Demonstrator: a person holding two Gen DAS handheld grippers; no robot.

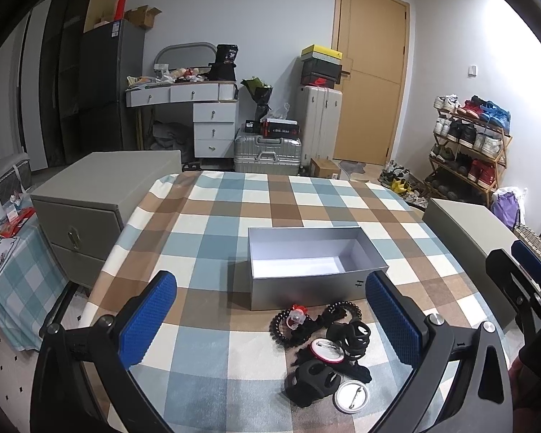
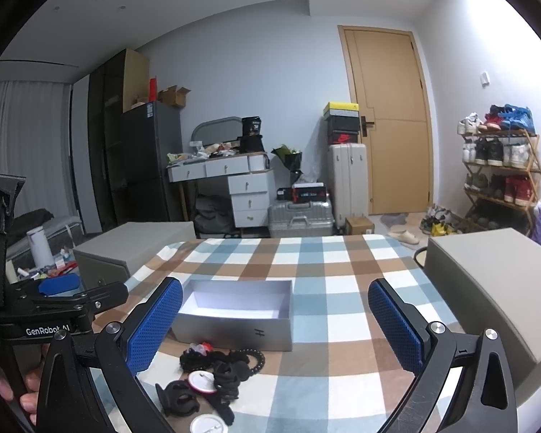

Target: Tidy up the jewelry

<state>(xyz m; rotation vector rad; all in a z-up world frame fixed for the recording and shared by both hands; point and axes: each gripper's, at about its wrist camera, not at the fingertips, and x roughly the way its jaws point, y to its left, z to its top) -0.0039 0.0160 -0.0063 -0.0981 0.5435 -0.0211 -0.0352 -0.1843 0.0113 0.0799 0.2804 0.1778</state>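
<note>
Open, empty silver-grey rectangular cardboard box (image 1: 317,263) sits mid-table on blue, brown and white checked tablecloth (image 1: 212,223), likely waiting as container; jumbled pile of black hair ties, claw clips and round pin badges (image 1: 324,346) lies just in front, touching nothing else

Left gripper (image 1: 270,321) hovers above near table edge, blue pads spread wide, holding nothing

Right gripper (image 2: 274,328) alongside, level, fingers equally apart, empty

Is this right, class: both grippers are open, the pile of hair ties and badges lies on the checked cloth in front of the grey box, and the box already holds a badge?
Not quite. In the left wrist view the grey box is empty. The rest stands: the left gripper and right gripper are open, and the pile lies on the checked cloth in front of the box.
</note>
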